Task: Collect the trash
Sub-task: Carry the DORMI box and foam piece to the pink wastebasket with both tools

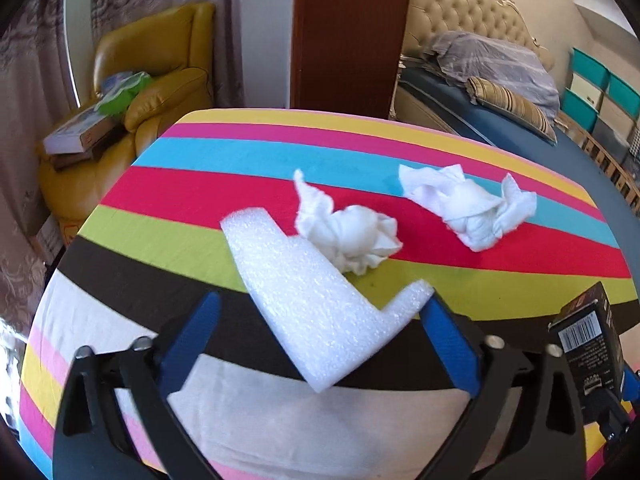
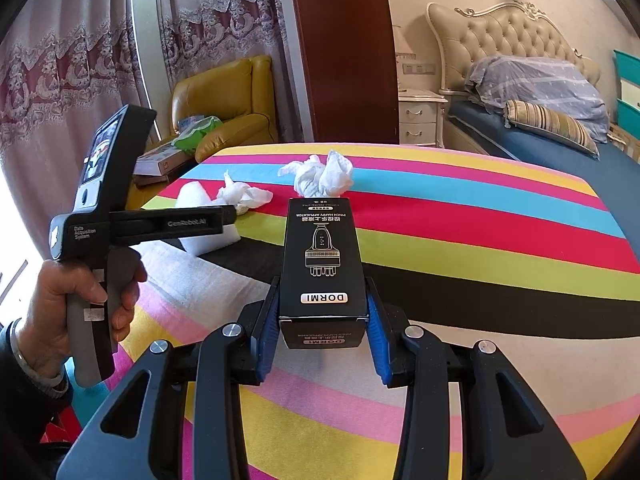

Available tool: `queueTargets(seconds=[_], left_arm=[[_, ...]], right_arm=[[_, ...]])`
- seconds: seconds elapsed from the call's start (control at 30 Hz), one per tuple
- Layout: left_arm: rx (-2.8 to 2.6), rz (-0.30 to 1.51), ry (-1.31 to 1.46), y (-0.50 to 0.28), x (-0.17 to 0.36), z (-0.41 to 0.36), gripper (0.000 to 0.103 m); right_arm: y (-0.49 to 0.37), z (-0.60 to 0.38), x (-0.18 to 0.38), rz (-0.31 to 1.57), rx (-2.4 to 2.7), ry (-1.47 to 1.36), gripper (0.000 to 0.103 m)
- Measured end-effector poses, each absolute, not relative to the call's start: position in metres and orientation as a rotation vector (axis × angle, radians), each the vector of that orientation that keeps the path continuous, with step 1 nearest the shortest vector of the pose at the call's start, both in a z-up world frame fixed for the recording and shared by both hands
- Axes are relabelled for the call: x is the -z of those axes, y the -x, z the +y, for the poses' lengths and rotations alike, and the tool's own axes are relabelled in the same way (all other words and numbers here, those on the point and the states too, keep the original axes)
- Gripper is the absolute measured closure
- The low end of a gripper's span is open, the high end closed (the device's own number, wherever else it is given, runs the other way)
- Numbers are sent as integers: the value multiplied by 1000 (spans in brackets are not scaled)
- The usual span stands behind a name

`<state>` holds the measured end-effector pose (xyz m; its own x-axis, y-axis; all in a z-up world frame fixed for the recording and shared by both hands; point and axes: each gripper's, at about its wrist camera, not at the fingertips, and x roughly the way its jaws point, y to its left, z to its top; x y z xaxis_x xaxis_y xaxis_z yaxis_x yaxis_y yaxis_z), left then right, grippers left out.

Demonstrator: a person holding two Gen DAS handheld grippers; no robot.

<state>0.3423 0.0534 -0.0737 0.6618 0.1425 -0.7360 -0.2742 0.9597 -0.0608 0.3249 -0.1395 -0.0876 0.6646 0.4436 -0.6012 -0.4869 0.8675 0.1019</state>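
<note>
The left tongs (image 1: 320,320) stood released around a white foam corner piece (image 1: 316,300); the right tongs (image 2: 322,320) clenched a black box (image 2: 322,260) above the striped tabletop (image 2: 500,240), presumably gathering trash. Two crumpled tissues (image 1: 352,236) lay beyond.

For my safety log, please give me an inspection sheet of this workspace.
Surface: striped cloth covers the table.
Job's things: foam piece, near tissue, far tissue, black box.
Clutter: nothing seen.
Grippers: left hand-held gripper open around the foam piece, only one finger touching; right hand-held gripper shut on the black box.
Cables: nothing seen.
Surroundings: yellow armchair, bed, curtains.
</note>
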Motion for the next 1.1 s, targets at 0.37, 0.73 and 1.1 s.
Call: queueTargets(seconds=[0.37,0.73,1.1], left_arm=[[-207,743,160,-286,69,64,34],[-144,695,82,-234,61,36,34],[-32,670,19,-206,52,-6,33]], right_arm=[[-328,-135,89,675,-514,91,65],[-321,-132,88,663,-483,117,65],[-293,-153,80,639,-456,104,65]])
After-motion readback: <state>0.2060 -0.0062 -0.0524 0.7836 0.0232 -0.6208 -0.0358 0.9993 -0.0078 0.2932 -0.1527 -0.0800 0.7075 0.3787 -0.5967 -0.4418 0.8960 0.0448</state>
